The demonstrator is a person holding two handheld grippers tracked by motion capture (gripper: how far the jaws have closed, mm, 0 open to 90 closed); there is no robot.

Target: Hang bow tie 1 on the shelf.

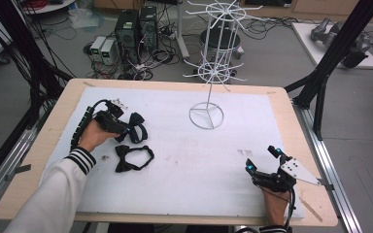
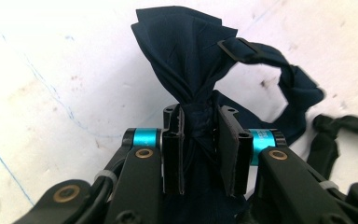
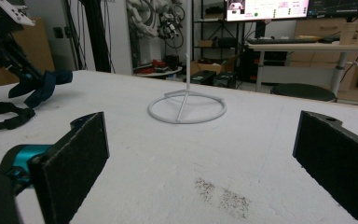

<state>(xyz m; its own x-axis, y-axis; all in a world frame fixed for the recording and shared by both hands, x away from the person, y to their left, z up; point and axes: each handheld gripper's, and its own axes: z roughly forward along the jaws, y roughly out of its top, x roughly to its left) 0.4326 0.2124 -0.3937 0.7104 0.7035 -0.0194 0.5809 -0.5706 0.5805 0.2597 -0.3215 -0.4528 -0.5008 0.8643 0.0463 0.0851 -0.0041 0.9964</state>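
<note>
A dark navy bow tie (image 2: pixel 186 56) is pinched at its knot by my left gripper (image 2: pixel 200 140), which is shut on it; its strap loops off to the right. From above, that left gripper (image 1: pixel 121 127) holds the navy bow tie (image 1: pixel 137 127) just over the white mat at the left. A black bow tie (image 1: pixel 132 158) lies flat on the mat right below it, also seen as the black bow tie (image 3: pixel 4 116). My right gripper (image 1: pixel 262 159) rests open near the mat's front right. A white wire display rack (image 1: pixel 208 73) stands at the back middle, its ring base (image 3: pixel 186 109) ahead of my right gripper (image 3: pixel 205 158).
The white mat (image 1: pixel 184 160) covers a wooden table (image 1: pixel 39 160). Dark smudges (image 3: pixel 221 196) mark the mat near the right gripper. Black frame posts (image 1: pixel 330 53) rise at the right; computers and cables lie on the floor behind the table.
</note>
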